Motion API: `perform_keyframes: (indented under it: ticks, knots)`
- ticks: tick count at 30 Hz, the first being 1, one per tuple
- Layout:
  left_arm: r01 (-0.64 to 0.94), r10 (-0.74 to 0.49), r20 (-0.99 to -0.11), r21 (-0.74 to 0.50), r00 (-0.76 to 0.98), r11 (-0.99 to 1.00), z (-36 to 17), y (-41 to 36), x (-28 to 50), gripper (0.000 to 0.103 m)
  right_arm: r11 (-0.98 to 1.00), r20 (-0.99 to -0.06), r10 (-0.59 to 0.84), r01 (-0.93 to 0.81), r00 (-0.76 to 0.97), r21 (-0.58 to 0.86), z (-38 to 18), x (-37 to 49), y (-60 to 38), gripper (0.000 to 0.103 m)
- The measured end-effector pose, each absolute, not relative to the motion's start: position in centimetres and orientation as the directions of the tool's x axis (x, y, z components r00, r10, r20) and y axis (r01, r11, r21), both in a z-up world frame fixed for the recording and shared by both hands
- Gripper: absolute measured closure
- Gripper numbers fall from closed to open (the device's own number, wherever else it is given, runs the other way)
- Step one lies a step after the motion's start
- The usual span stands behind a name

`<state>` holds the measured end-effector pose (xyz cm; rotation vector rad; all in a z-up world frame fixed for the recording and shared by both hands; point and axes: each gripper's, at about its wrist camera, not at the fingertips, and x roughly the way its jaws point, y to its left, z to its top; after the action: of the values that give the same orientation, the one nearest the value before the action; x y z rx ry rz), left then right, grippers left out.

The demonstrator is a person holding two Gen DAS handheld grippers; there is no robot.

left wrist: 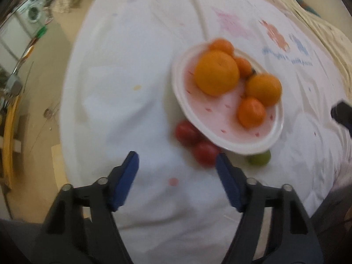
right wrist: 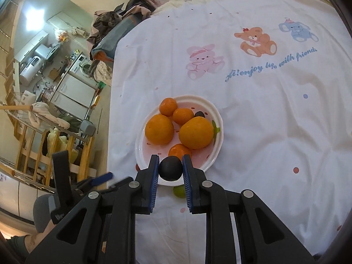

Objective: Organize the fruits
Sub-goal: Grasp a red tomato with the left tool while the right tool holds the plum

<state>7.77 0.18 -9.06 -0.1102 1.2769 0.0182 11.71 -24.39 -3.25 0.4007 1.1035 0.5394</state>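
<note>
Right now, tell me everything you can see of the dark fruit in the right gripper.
The dark fruit is small, round and near black, with a smooth matte skin, plum-like. The right gripper is shut on it, one blue pad pressing each side, holding it over the near rim of the white plate. It appears lifted clear of the plate, though that is hard to confirm. Behind it lies a small orange fruit; whether they touch cannot be told. No stem or damage shows.
</note>
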Motion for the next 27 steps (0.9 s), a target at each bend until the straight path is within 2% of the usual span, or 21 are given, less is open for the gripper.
perform_keyframes:
  ticks: [2,5,9,13,15,16,27]
  knots:
    - [-0.037,-0.047,-0.961,-0.06,0.273,0.998,-9.6,-0.8,7.9,0.038,0.806,-0.729,0.591,-0.211,0.346,0.553,-3.2,11.7,-24.5,0.081]
    - [0.005,-0.04,-0.968,-0.04,0.248,0.999,-10.4,-2.1,8.3,0.05,0.807,-0.73,0.589,-0.212,0.347,0.551,-3.2,11.5,-24.7,0.081]
    - [0.019,-0.028,-0.976,-0.024,0.217,1.0,-11.4,-2.7,9.0,0.05,0.817,-0.741,0.575,-0.204,0.347,0.539,-3.5,11.5,-25.1,0.081]
    - [0.027,-0.003,-0.977,0.003,0.213,1.0,-11.8,-3.4,9.7,0.056,0.827,-0.75,0.561,-0.197,0.351,0.526,-3.7,11.3,-25.6,0.081]
    - [0.027,0.001,-0.978,0.007,0.211,1.0,-11.8,-3.8,9.9,0.062,0.832,-0.753,0.554,-0.199,0.356,0.518,-3.7,11.2,-25.7,0.081]
    - [0.03,-0.013,-0.978,-0.007,0.207,1.0,-11.8,-3.9,9.8,0.072,0.833,-0.754,0.552,-0.2,0.357,0.515,-3.6,11.1,-25.8,0.081]
    - [0.057,-0.019,-0.97,-0.005,0.242,0.998,-10.2,-4.0,8.5,0.072,0.841,-0.763,0.541,-0.21,0.352,0.499,-3.7,11.1,-25.2,0.081]
